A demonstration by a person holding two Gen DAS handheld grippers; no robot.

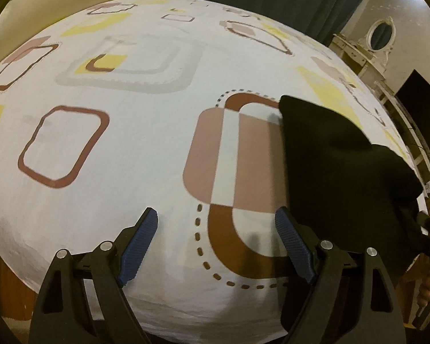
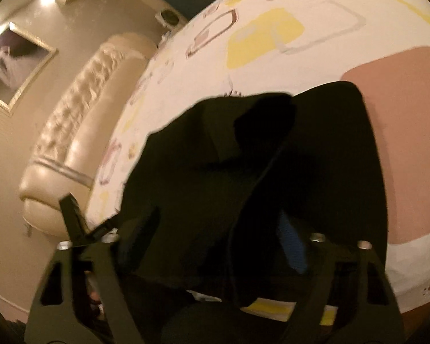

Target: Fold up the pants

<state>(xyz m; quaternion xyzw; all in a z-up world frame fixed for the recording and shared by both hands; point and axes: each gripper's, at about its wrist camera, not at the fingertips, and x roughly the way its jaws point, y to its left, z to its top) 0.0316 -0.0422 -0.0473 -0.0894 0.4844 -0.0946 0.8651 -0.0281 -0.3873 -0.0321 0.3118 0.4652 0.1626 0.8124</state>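
A: Where are the pants [image 1: 341, 166]?

B: On the bed [image 1: 146, 149], a dark heap lying on the patterned sheet. In the left wrist view they sit at the right side, with one corner reaching toward the far middle of the bed and the near end trailing off its near edge.

A: And the left gripper [image 1: 215, 246]?

B: Wide open, with nothing between the blue pads [image 1: 139, 246]. It hangs over bare sheet just left of the pants, and its right finger looks to be right at the fabric's edge.

A: The right gripper [image 2: 220, 246]?

B: Cloth lies bunched across it, between the fingers. One blue pad [image 2: 292, 246] shows at the right; the other is hidden in dark fabric. Whether the pads actually press on the cloth I can't tell.

A: So how should this step go?

B: I'd judge the right one needs a firm hold on a single edge, not a thick bundle, while the left takes the matching corner. Then lift and spread flat before folding.

A: What does each view add?

B: The left shows the garment's outline and the room's right side. The right shows folds up close, plus the padded headboard [image 2: 80, 132] and a framed picture [image 2: 14, 63] on the wall.
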